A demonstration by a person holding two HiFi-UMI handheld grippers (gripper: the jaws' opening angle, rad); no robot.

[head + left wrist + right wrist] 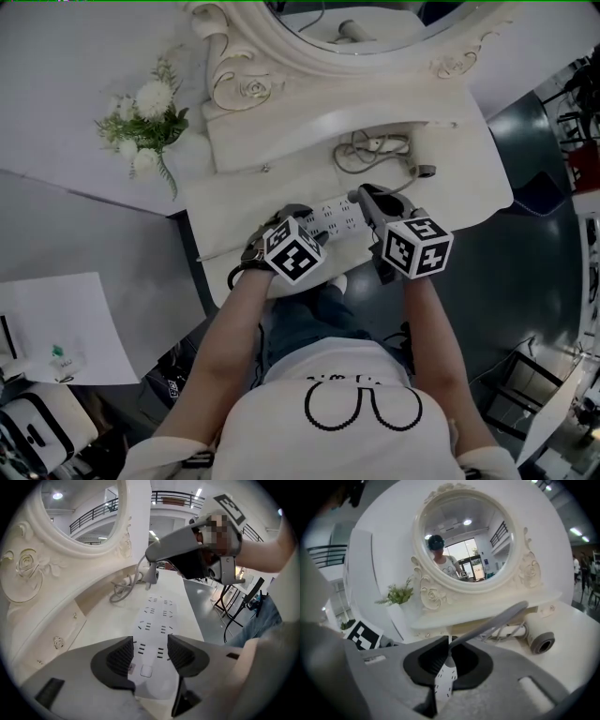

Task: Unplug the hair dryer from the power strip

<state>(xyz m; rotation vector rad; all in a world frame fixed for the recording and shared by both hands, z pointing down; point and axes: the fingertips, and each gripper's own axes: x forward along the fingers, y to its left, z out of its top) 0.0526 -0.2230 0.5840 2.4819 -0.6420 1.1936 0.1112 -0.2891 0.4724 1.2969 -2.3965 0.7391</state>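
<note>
Hair dryer (444,141): lay on its side at the right back of the white tabletop (272,192), barrel end turned toward the front edge, well apart from both tools.
Cord (361,150): lay in a loose coil just left of the dryer, below the mirror (464,536) and its shelf.
Plug (152,576): sat at the far end of the power strip (330,217), pinched at the tip of the right tool (449,659); seated in a socket or lifted off, not readable.
Power strip: lay flat near the tabletop's front edge, reaching from the left tool (151,654) toward the right one.
Right tool: clamped on the plug, with a grey length of cord slanting up from the jaws toward the dryer.
Left tool: jaws apart, set astride the near end of the strip by its square button, pads low beside its long edges; touching or not, unclear.
Head view alone: showed strip, coil and dryer together, plus the flowers (145,122) at the left.
Left gripper view alone: showed the rows of sockets and the right tool reaching in from the upper right.
Right gripper view alone: showed the round mirror face-on and the dryer's open grey end.
Arms: bare left forearm (225,328) and right forearm (441,319) reached forward side by side, the right hand a little farther out.
</note>
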